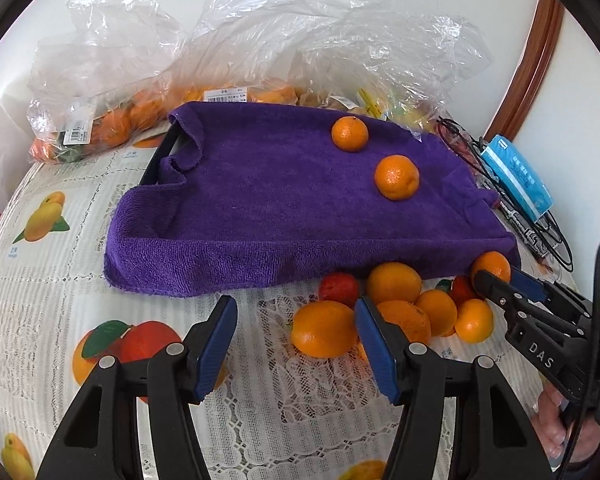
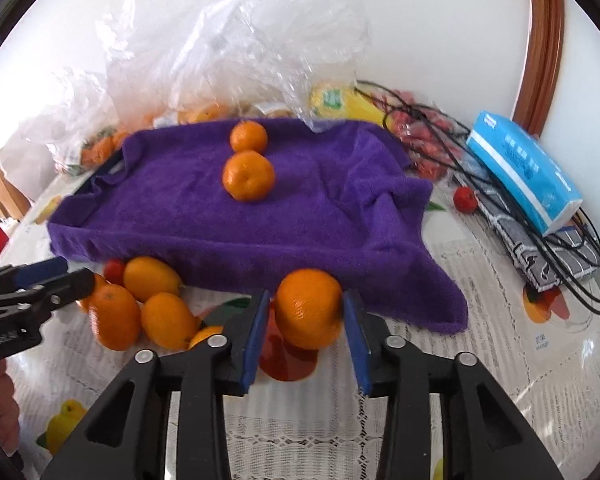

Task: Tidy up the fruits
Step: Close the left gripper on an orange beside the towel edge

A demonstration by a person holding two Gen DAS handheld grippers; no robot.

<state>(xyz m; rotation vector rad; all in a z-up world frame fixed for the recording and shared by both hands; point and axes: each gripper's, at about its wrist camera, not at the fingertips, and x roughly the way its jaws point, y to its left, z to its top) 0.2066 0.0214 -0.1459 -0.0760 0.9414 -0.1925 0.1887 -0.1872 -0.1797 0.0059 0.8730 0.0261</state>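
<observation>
A purple towel (image 1: 268, 200) covers a dark tray and holds two oranges (image 1: 396, 177) (image 1: 349, 133). The towel (image 2: 204, 216) and its oranges (image 2: 248, 175) also show in the right wrist view. A pile of oranges (image 1: 325, 334) and small red fruits (image 1: 339, 287) lies on the tablecloth in front of the towel. My left gripper (image 1: 296, 344) is open and empty, just left of the pile. My right gripper (image 2: 304, 320) has its pads on both sides of an orange (image 2: 309, 308) at the towel's front edge. In the left wrist view it reaches in from the right (image 1: 500, 280).
Clear plastic bags of oranges (image 1: 112, 120) lie behind the tray. A blue tissue pack (image 2: 524, 172), black cables (image 2: 560, 248), a patterned pouch (image 2: 540, 256) and a loose red fruit (image 2: 465, 199) sit to the right. A fruit-print tablecloth (image 1: 40, 280) covers the table.
</observation>
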